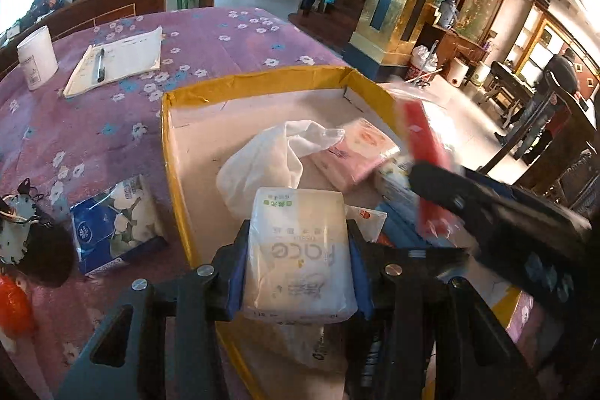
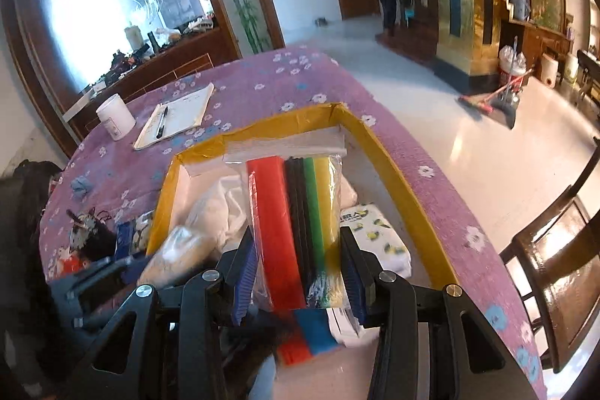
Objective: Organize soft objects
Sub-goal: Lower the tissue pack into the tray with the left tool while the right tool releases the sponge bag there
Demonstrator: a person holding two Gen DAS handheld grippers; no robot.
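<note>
Our left gripper (image 1: 298,259) squeezes a white tissue pack (image 1: 298,250) between its two blue pads, so its jaws are closed on the pack. Our right gripper (image 2: 300,272) pinches a clear bag of colored strips (image 2: 296,223), red, black, green and yellow, and its jaws are closed on that bag.

We hold both things over the yellow-edged box (image 1: 262,83), which sits on the purple flowered tablecloth (image 1: 112,130). Inside the box lie a white plastic bag (image 1: 262,160), a pink tissue pack (image 1: 356,152) and, seen from the right wrist, a white pack with lemons on it (image 2: 378,238).

Just beside the box, on its left side on the cloth, lies a blue flowered tissue pack (image 1: 116,220). Near that pack, by the table edge, we see a small spotted toy (image 1: 15,231), partly cut off.

Far across the table lies a notepad (image 1: 116,62) with a pen (image 1: 100,64) on it, and a white cup (image 1: 35,57) stands beside it.
</note>
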